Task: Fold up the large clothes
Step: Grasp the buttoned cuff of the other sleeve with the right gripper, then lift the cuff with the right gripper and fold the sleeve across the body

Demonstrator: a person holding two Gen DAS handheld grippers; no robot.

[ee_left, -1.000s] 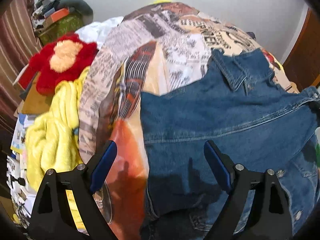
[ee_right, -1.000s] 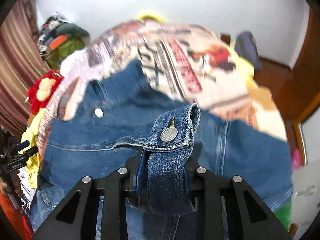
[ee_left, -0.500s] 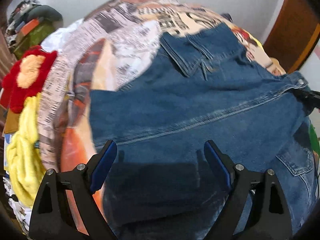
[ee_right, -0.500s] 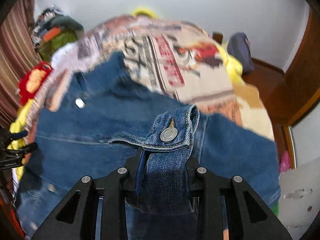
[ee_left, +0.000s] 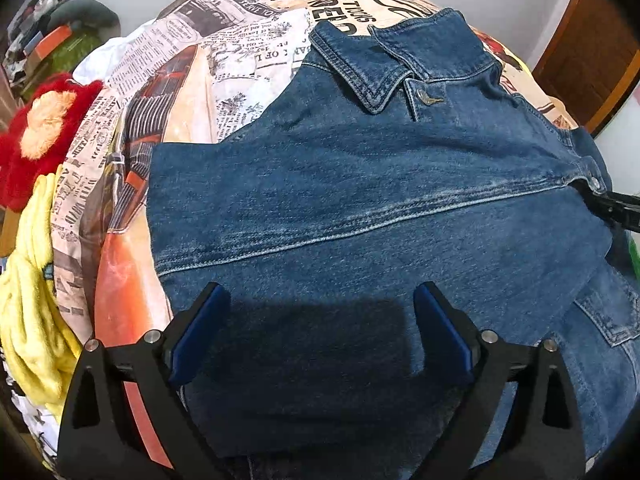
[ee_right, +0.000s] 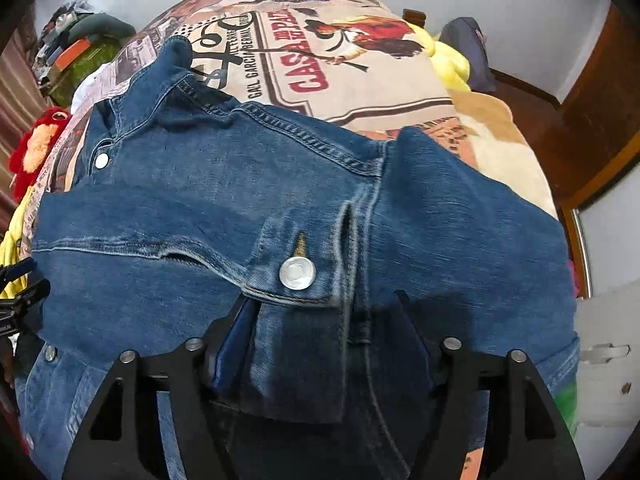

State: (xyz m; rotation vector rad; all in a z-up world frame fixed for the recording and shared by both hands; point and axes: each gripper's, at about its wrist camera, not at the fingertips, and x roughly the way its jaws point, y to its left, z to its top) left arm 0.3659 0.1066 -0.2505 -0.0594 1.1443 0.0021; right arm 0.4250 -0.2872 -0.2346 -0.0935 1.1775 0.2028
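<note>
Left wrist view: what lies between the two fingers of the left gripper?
Only the denim jacket, shaded dark there, lies between the open fingers of the left gripper; nothing is pinched, as the left wrist view shows.
</note>
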